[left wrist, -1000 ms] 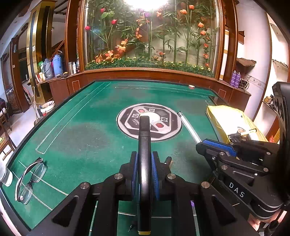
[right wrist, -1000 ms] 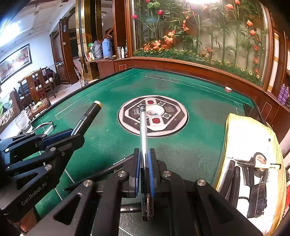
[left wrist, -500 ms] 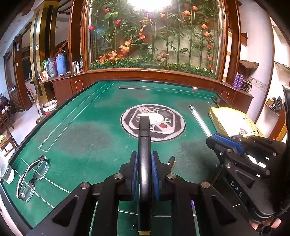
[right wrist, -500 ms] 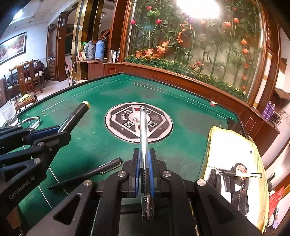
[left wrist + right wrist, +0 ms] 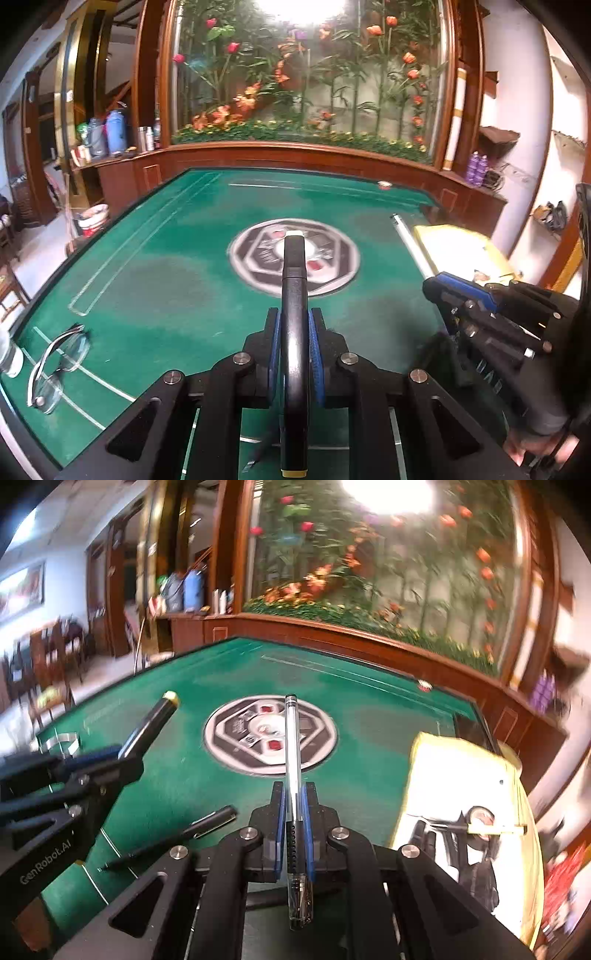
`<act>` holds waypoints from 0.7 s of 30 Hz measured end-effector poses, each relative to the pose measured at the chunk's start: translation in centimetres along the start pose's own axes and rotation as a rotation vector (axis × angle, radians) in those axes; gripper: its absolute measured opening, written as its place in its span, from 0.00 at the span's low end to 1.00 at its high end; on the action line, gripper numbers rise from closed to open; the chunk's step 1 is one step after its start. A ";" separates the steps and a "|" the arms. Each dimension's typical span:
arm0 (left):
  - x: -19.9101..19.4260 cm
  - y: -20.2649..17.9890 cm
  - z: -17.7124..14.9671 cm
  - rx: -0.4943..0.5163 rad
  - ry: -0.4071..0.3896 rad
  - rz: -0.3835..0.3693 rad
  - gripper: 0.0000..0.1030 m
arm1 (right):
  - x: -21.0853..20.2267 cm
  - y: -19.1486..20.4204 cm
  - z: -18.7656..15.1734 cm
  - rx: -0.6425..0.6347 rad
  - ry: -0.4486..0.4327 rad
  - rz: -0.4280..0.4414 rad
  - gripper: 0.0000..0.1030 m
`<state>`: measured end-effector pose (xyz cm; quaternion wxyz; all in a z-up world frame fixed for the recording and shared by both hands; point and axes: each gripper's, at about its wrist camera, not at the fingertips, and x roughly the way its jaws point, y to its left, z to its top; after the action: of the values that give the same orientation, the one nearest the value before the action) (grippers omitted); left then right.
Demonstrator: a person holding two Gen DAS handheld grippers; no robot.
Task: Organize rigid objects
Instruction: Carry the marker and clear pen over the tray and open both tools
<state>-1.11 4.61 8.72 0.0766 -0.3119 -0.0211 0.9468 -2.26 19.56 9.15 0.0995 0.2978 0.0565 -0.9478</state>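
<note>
Our left claw (image 5: 294, 354) grips the black marker (image 5: 294, 325); our right claw (image 5: 294, 823) grips the clear pen (image 5: 293, 760); we carry both level toward the yellow case (image 5: 461, 775) on its right.

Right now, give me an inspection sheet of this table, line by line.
Surface: green felt table, round printed emblem at centre.
Job's things: thick black marker in left claw; clear ballpoint pen in right claw; black pen lying on felt; yellow-edged pouch at right, with a pencil across it.
Clutter: eyeglasses.
Grippers: both shut on their pens.
Cables: nothing seen.
Surroundings: wooden ledge, artificial flowers behind glass.
</note>
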 end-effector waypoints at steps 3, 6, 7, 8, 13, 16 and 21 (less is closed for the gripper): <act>0.3 -1.8 1.0 0.017 0.006 -0.059 0.14 | -0.8 -4.2 0.1 0.125 0.002 0.004 0.08; 0.9 -4.2 2.1 0.013 0.034 -0.150 0.14 | -1.4 -8.9 -0.6 0.245 0.007 -0.030 0.08; 1.2 -5.1 2.4 0.011 0.047 -0.188 0.14 | -1.5 -10.0 -0.7 0.273 0.010 -0.037 0.08; 1.7 -6.2 2.8 0.009 0.063 -0.228 0.14 | -1.6 -11.4 -1.0 0.311 0.014 -0.047 0.08; 4.1 -12.8 3.4 0.060 0.139 -0.349 0.14 | -1.7 -17.3 -2.4 0.463 0.040 -0.122 0.08; 5.8 -16.5 2.8 0.095 0.198 -0.391 0.14 | -0.6 -19.0 -3.4 0.511 0.090 -0.148 0.08; 8.2 -19.6 1.9 0.117 0.259 -0.393 0.14 | 0.7 -19.9 -4.1 0.537 0.140 -0.158 0.08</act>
<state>-6.16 25.26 7.10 0.2795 -0.4159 -0.0166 0.8653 -5.00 39.55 6.34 -0.0611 0.3727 -0.1665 -0.9108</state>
